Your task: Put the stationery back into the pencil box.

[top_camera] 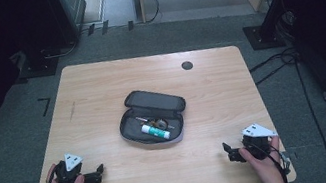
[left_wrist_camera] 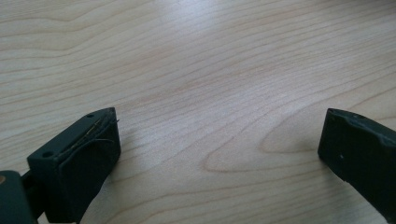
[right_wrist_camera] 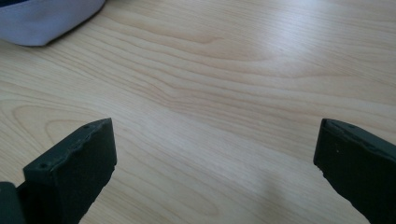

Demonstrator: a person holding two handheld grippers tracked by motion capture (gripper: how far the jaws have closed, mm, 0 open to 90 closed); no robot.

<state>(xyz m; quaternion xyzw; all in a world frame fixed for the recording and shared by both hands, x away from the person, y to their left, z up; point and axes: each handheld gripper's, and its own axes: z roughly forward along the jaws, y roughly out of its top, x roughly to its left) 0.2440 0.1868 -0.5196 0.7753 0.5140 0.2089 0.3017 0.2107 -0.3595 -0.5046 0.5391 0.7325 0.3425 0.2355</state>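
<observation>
Grey pencil case (top_camera: 153, 118) lies open between both spread hand-held grippers.

Light wood-grain desk (top_camera: 98, 82) with rounded corners and a dark round grommet hole (top_camera: 187, 65) near the far edge – one open grey pencil case (top_camera: 153, 104) lies mid-desk, lid flipped back, both grippers – left gripper (top_camera: 95, 175), right gripper (top_camera: 232, 153) – rest at the near corners.

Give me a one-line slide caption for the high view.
Open pencil case with glue stick at table centre; both hand-held grippers rest open near the front edge.
</observation>
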